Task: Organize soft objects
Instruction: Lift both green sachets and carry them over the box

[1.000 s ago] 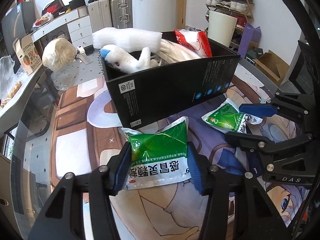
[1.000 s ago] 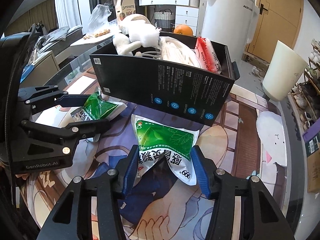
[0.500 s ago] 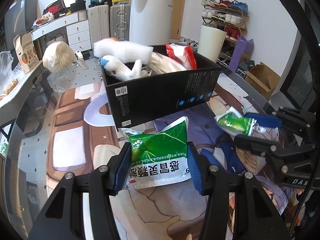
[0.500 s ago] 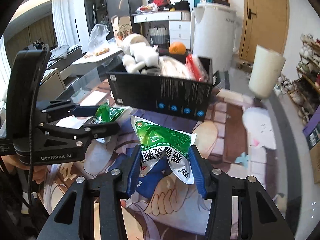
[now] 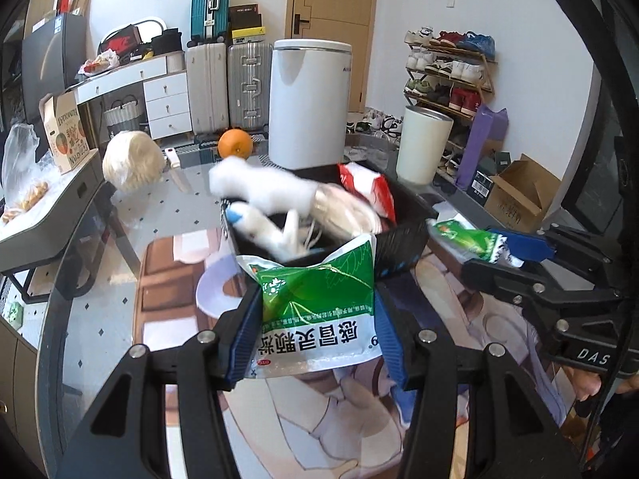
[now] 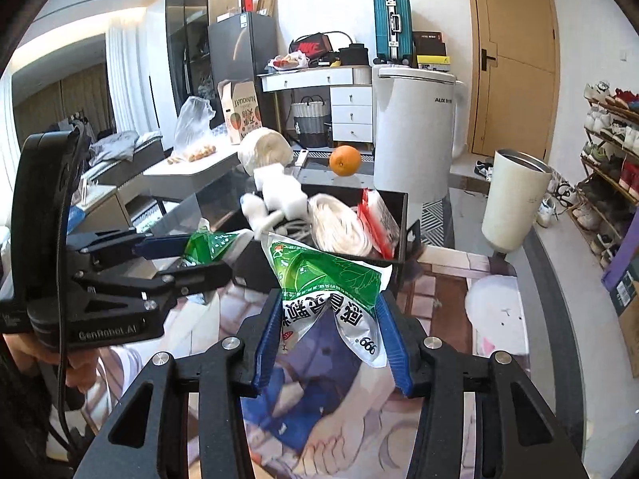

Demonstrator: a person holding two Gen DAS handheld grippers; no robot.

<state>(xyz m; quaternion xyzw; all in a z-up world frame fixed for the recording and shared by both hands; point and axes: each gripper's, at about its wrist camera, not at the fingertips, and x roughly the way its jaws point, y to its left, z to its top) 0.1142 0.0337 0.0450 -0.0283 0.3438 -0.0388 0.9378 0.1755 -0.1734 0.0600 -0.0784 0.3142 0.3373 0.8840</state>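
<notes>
Left hand-held gripper (image 5: pixel 317 329), lower centre of its own view: clamped on a green-and-white pouch (image 5: pixel 315 311), held above the bench (image 5: pixel 120 215) just before the black box (image 5: pixel 403 239).

Right hand-held gripper (image 6: pixel 329 333), lower centre of its view: clamped on a second green pouch (image 6: pixel 327 283), which creases and folds between the fingers (image 6: pixel 265 339).

Handling, by judgement: both pouches appear light, limp and glossy, hence liable to slip or buckle. A hold across the flat mid-body seems best; the sealed edges would offer a stiffer purchase.

Box contents, mid-frame: a white plush toy (image 5: pixel 263 195), pale cord bundle (image 6: pixel 339 225) and red packet (image 5: pixel 367 187). Space remains tight.
</notes>
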